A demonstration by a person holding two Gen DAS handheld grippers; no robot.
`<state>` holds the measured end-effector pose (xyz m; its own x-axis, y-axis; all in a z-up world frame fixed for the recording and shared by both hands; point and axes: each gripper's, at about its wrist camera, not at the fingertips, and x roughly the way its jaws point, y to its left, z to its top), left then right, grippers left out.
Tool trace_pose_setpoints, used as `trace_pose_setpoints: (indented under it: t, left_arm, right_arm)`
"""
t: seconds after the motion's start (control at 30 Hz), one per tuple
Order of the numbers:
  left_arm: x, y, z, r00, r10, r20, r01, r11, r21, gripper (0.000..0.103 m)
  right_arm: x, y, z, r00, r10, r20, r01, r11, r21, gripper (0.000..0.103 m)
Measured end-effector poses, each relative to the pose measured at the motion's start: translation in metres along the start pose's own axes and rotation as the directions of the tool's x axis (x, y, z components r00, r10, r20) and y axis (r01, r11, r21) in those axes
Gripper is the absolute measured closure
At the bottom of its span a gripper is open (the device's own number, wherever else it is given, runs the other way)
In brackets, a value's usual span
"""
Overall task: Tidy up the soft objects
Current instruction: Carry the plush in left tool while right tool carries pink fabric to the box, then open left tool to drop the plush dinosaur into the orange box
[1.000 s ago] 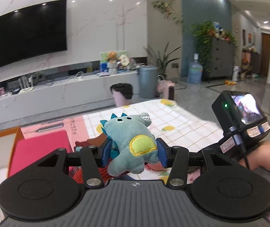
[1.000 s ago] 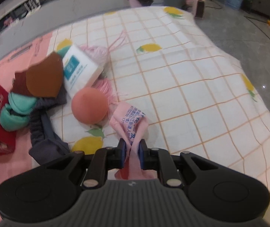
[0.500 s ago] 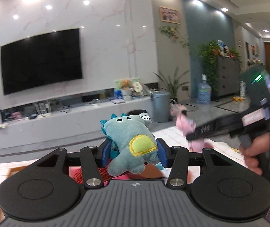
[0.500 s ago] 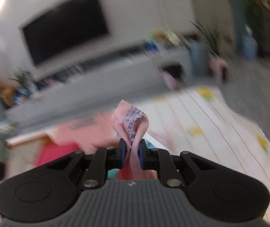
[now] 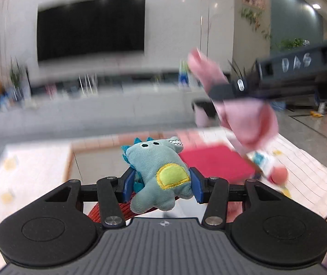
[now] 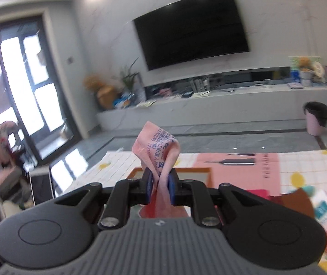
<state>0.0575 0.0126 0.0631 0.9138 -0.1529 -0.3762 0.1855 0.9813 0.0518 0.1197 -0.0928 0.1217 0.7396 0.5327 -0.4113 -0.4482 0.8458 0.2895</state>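
Carrying both loads aloft, the left hand-held gripper is clamped on the blue plush dinosaur, the right hand-held gripper pinched nearly closed on the pink cloth; both grips should be kept firm until the open box is reached.

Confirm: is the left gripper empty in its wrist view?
No. The left gripper is clamped on a blue plush dinosaur with a yellow belly patch, its blue pads pressing both sides.

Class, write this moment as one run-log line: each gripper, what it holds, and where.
left gripper: jaws shut on blue plush dinosaur | right gripper: jaws shut on pink printed cloth | both held above tablecloth
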Motion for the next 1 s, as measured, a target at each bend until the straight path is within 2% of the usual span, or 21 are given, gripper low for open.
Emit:
trace_pose_setpoints:
  t: [0.07, 0.13, 0.27, 0.37, 0.43, 0.53, 0.67, 0.77, 0.8, 0.93, 1.0]
  left_arm:
    - [0.014, 0.017, -0.011, 0.994, -0.053, -0.093, 0.049, 0.998, -0.04, 0.047]
    - [0.028, 0.027, -0.021, 0.983, -0.101, -0.156, 0.085, 0.991, -0.105, 0.047]
    - [0.057, 0.041, -0.029, 0.963, -0.071, -0.26, 0.022, 0.982, -0.186, 0.047]
    - [0.077, 0.059, -0.035, 0.941, -0.13, -0.314, 0.019, 0.943, -0.332, 0.047]
    - [0.085, 0.072, -0.042, 0.924, -0.107, -0.367, -0.051, 0.917, -0.395, 0.047]
    - [0.097, 0.074, -0.046, 0.908, -0.014, -0.42, -0.152, 0.92, -0.36, 0.047]
    - [0.108, 0.075, -0.049, 0.884, 0.016, -0.467, -0.199, 0.918, -0.344, 0.041]
    - [0.113, 0.072, -0.049, 0.866, 0.037, -0.499, -0.235, 0.91, -0.341, 0.026]
    - [0.114, 0.074, -0.047, 0.865, 0.033, -0.501, -0.235, 0.909, -0.345, 0.026]
    - [0.102, 0.079, -0.049, 0.895, 0.033, -0.445, -0.206, 0.915, -0.346, 0.018]
    - [0.097, 0.075, -0.047, 0.901, 0.038, -0.433, -0.194, 0.926, -0.324, 0.016]
  right_arm:
    - [0.023, 0.006, -0.006, 0.999, -0.007, -0.042, 0.006, 0.999, -0.036, 0.09]
    - [0.042, 0.007, -0.013, 0.998, 0.0, -0.065, -0.002, 1.0, -0.026, 0.09]
    - [0.062, 0.002, -0.033, 0.993, 0.06, -0.102, -0.057, 0.998, 0.029, 0.09]
    - [0.072, -0.002, -0.044, 0.99, 0.079, -0.119, -0.073, 0.996, 0.056, 0.09]
    - [0.075, -0.009, -0.052, 0.987, 0.09, -0.135, -0.079, 0.993, 0.083, 0.09]
    - [0.079, -0.013, -0.061, 0.983, 0.1, -0.154, -0.084, 0.99, 0.109, 0.09]
    - [0.077, -0.015, -0.072, 0.981, 0.09, -0.174, -0.077, 0.994, 0.078, 0.09]
    - [0.079, -0.019, -0.075, 0.978, 0.079, -0.192, -0.061, 0.993, 0.097, 0.09]
    - [0.08, -0.02, -0.075, 0.977, 0.076, -0.198, -0.056, 0.993, 0.103, 0.09]
    - [0.078, -0.019, -0.075, 0.978, 0.068, -0.199, -0.049, 0.994, 0.096, 0.09]
    - [0.077, -0.021, -0.075, 0.977, 0.066, -0.202, -0.047, 0.994, 0.095, 0.09]
